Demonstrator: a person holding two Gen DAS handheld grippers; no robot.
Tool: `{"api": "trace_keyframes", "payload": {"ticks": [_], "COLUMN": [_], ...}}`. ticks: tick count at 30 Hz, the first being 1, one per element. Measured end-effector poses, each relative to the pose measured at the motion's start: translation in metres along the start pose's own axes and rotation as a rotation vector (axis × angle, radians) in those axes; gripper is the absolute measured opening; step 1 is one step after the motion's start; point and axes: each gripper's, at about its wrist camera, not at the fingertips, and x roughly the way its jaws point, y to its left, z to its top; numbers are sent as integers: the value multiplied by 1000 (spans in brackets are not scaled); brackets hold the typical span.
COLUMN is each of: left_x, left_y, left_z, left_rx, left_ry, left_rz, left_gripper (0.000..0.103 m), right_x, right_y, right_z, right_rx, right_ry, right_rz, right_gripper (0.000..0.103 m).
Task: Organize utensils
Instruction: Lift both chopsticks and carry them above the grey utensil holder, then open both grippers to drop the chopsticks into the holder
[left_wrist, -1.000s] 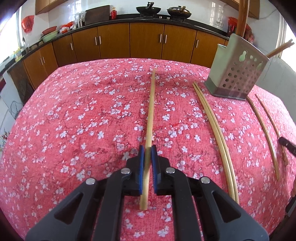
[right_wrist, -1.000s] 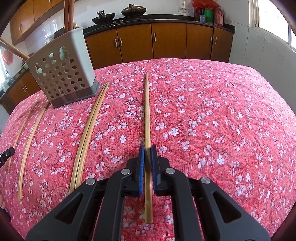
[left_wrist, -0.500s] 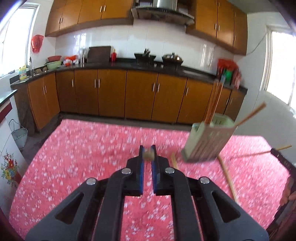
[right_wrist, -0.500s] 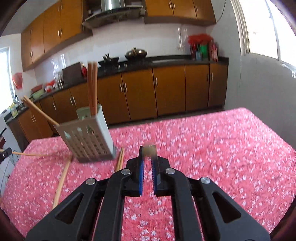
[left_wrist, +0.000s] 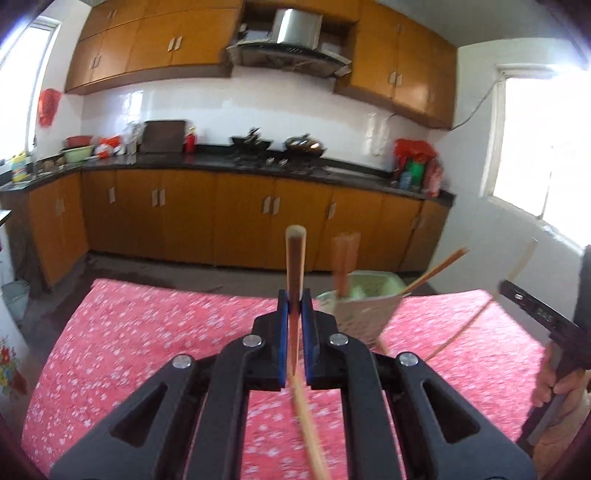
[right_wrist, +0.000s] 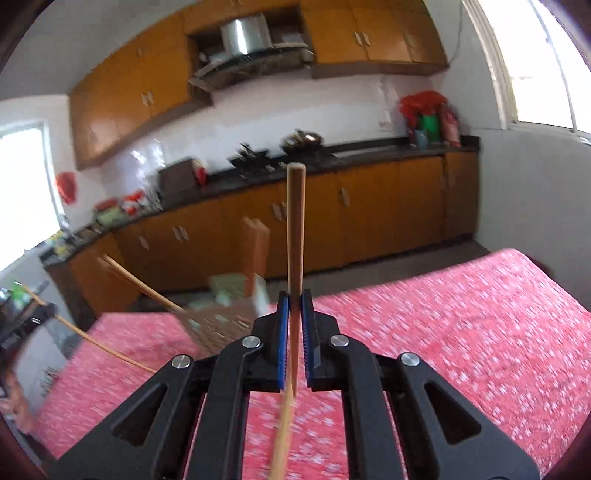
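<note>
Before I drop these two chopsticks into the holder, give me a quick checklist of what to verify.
1. Left gripper clamped on its chopstick: ok.
2. Right gripper clamped on its chopstick: ok.
3. Both sticks lifted off the tablecloth: ok.
4. Holder in view, standing on the table: ok.
5. Free room inside the holder beside the sticks already there: cannot tell.

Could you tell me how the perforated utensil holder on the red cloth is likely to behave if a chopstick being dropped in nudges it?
The utensil holder looks thin-walled and perforated, so probably light and easily shoved. Tall sticks stand in it and one chopstick leans far out, so it may tip that way. The soft tablecloth likely resists sliding, favouring tipping.
</note>
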Motion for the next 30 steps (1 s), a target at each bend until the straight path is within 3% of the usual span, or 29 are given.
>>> {"api": "trace_keyframes", "payload": {"ticks": [5, 12, 17, 20, 24, 30], "left_x": [-11, 1, 27, 49, 88, 103], "left_y": [-33, -64, -75, -79, -78, -63], "left_z": [26, 67, 82, 80, 67, 57], "left_rx": [5, -13, -7, 1, -14, -32], "left_ry": [-84, -238, -320, -313, -245, -193], "left_rz": [-80, -54, -2, 17, 23, 36], "left_gripper": [8, 8, 8, 8, 8, 10], "right_x": [-14, 3, 31, 52, 68, 71], "right_y": [23, 46, 53, 50, 46, 49], "right_z": [29, 58, 56, 48, 33, 26], "right_rx": [-15, -25, -35, -31, -28, -49], "right_ry": [-103, -255, -246, -196, -130, -98], "right_rz": [72, 44, 4, -8, -9, -10], "right_gripper": [8, 8, 8, 8, 8, 13]}}
